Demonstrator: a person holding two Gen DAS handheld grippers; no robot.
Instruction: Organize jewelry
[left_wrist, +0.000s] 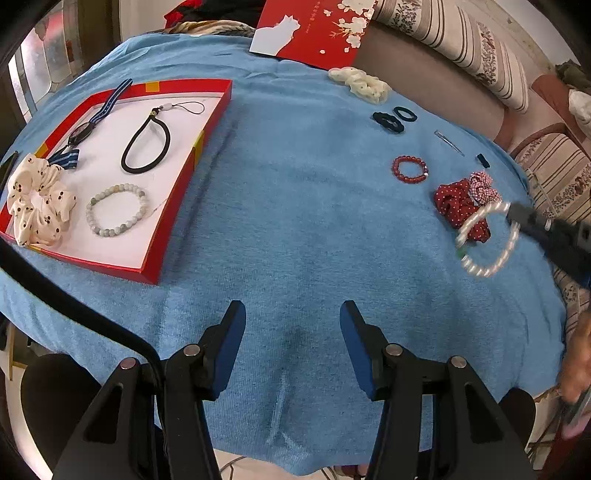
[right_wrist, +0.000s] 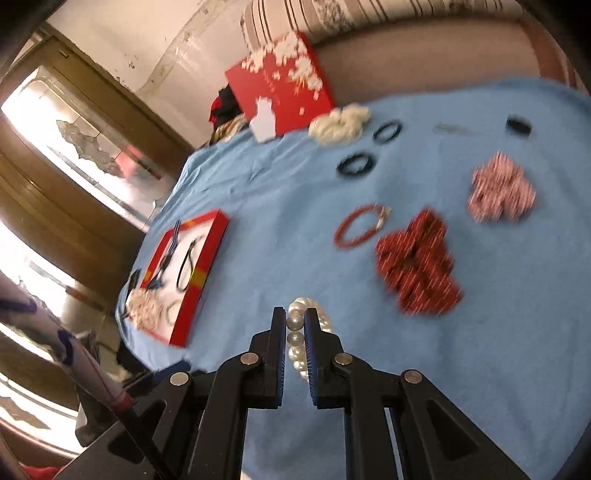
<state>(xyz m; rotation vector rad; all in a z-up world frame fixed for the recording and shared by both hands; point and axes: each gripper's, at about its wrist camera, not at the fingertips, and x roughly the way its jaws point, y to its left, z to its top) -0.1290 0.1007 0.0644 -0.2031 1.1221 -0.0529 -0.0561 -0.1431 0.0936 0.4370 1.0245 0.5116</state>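
My right gripper (right_wrist: 295, 321) is shut on a white pearl bracelet (right_wrist: 297, 341) and holds it above the blue cloth; in the left wrist view the bracelet (left_wrist: 487, 240) hangs from the right gripper (left_wrist: 511, 214) over a red dotted scrunchie (left_wrist: 456, 206). My left gripper (left_wrist: 293, 314) is open and empty over the near cloth. A red tray (left_wrist: 184, 192) at the left holds a white scrunchie (left_wrist: 37, 199), a pale bead bracelet (left_wrist: 116, 210), a black hair tie (left_wrist: 146, 147) and a striped strap (left_wrist: 92, 122).
On the blue cloth (left_wrist: 295, 206) lie a red bead bracelet (left_wrist: 409, 169), a pink scrunchie (left_wrist: 482, 186), two black hair ties (left_wrist: 388, 122), a hair clip (left_wrist: 448, 142), a small black item (left_wrist: 482, 160) and a cream scrunchie (left_wrist: 360, 84). A red box lid (left_wrist: 314, 29) leans at the back.
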